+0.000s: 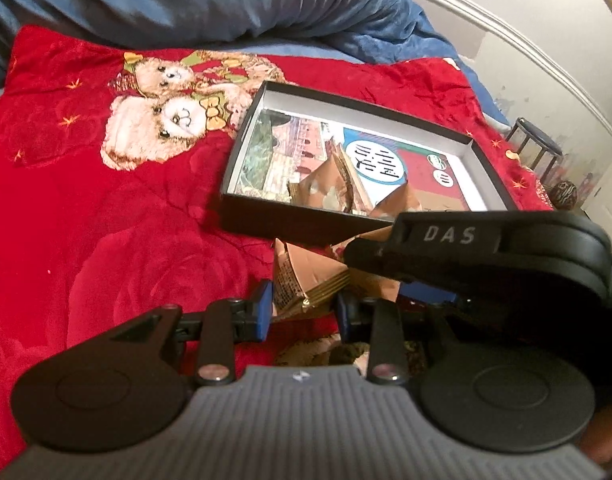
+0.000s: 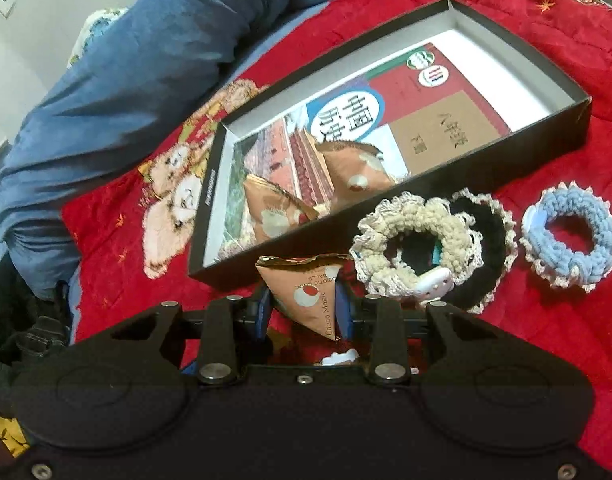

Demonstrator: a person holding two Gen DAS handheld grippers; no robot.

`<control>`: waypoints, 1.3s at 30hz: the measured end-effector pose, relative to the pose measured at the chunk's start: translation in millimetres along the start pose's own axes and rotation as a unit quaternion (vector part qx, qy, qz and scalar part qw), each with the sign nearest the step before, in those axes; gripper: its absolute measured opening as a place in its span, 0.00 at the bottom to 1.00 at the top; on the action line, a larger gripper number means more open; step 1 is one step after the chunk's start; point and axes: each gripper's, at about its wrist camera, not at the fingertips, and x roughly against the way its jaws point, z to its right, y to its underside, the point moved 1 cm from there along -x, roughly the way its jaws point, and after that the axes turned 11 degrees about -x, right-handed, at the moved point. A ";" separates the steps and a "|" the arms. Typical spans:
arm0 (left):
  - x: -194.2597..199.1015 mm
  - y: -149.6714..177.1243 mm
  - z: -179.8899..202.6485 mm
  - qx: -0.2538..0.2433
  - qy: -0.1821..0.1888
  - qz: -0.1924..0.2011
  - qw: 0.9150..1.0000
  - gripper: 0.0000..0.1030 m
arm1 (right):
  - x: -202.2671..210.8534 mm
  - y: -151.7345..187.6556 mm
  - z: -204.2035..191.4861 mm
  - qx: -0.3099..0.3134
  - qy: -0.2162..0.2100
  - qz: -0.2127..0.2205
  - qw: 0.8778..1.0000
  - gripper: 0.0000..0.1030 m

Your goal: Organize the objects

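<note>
Here, left hand-held gripper [image 1: 303, 312]: closed on a brown snack packet [image 1: 306, 276], just before the black box [image 1: 306, 224]; packet's right side hidden by the other gripper's body.
Right hand-held gripper [image 2: 303, 312]: clamped on a triangular packet [image 2: 316, 292], its tip cut off below.
Box contents: book [image 2: 406, 120], two packets, partly hidden.
Scrunchies: cream [image 2: 410, 236], black [image 2: 490, 236] overlapped, blue [image 2: 574, 236].
</note>
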 end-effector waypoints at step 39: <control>26.5 -26.0 25.8 -0.082 0.025 0.091 0.992 0.35 | 62.3 -26.8 21.0 -0.069 -0.069 0.044 0.994 0.31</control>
